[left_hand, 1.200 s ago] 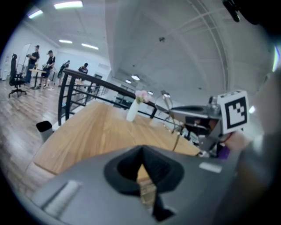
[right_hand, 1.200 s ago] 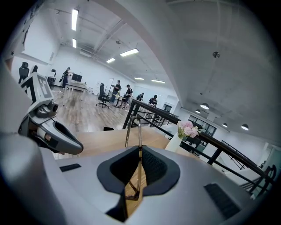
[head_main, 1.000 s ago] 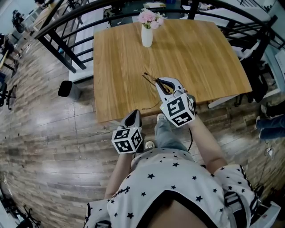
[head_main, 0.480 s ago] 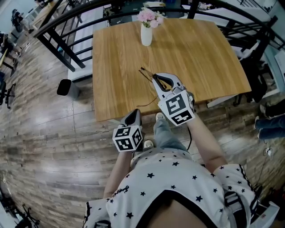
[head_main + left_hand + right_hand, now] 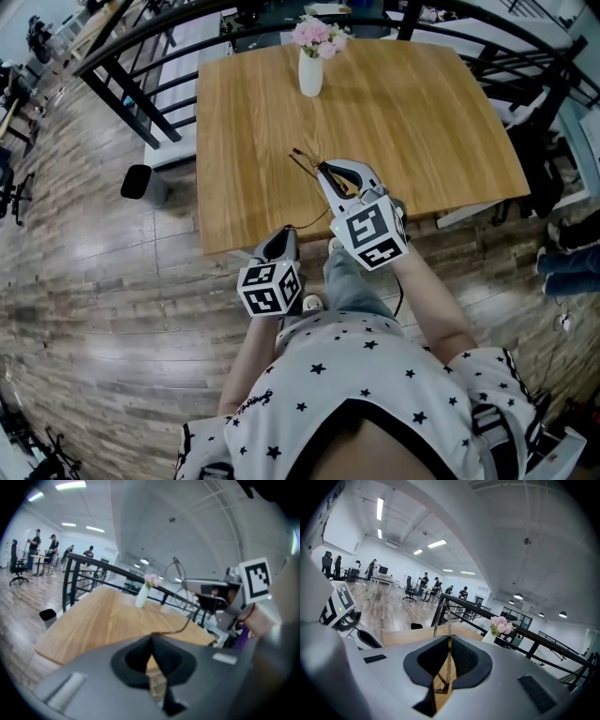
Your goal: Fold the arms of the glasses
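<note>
- Head view: the right tool [image 5: 328,174] is gripping the thin brown wire-framed glasses [image 5: 306,161] over the light wooden desk [image 5: 422,103]. One long arm of the glasses is reaching toward the left tool [image 5: 284,234] at the desk's near edge.
- Left gripper view: the left tool [image 5: 152,637] is holding its jaws together, pinching the end of that arm [image 5: 180,629] at their tips.
- Right gripper view: the right tool [image 5: 449,641] is clamping the frame, which is standing upright between the jaws.
</note>
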The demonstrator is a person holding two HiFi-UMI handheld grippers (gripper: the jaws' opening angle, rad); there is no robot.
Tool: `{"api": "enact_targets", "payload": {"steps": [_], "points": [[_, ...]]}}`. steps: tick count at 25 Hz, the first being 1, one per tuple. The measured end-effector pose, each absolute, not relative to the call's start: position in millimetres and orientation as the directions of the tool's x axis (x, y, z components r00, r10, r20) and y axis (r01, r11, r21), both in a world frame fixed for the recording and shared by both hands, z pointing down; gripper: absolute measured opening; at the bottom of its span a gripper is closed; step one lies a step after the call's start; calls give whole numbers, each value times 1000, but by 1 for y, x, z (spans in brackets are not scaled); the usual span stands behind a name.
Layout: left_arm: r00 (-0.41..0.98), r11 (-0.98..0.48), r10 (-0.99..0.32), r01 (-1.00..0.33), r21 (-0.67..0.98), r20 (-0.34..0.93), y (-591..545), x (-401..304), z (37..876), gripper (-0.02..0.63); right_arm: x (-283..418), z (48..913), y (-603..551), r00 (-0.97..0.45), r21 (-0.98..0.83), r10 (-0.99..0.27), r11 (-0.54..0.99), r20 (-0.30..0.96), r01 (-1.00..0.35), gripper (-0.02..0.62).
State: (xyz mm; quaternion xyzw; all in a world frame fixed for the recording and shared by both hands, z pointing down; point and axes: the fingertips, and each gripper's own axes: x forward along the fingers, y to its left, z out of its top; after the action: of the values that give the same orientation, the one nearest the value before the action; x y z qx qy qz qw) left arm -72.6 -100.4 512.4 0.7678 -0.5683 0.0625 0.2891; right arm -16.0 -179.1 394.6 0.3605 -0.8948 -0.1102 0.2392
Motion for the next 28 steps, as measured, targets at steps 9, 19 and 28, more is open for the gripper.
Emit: {"api": "enact_targets", "payload": {"steps": [9, 19, 28], "points": [[327, -175, -852, -915, 364, 410, -109, -83, 503, 8, -16, 405, -176, -620, 369, -692, 722, 369, -586, 21], [311, -170, -869, -918, 357, 385, -125, -89, 487, 8, -18, 416, -173, -620, 358, -680, 733, 391, -579, 21], [309, -181, -885, -917, 354, 348, -137, -88, 469, 8, -23, 423, -167, -627, 354, -667, 745, 402, -566, 21]]}}
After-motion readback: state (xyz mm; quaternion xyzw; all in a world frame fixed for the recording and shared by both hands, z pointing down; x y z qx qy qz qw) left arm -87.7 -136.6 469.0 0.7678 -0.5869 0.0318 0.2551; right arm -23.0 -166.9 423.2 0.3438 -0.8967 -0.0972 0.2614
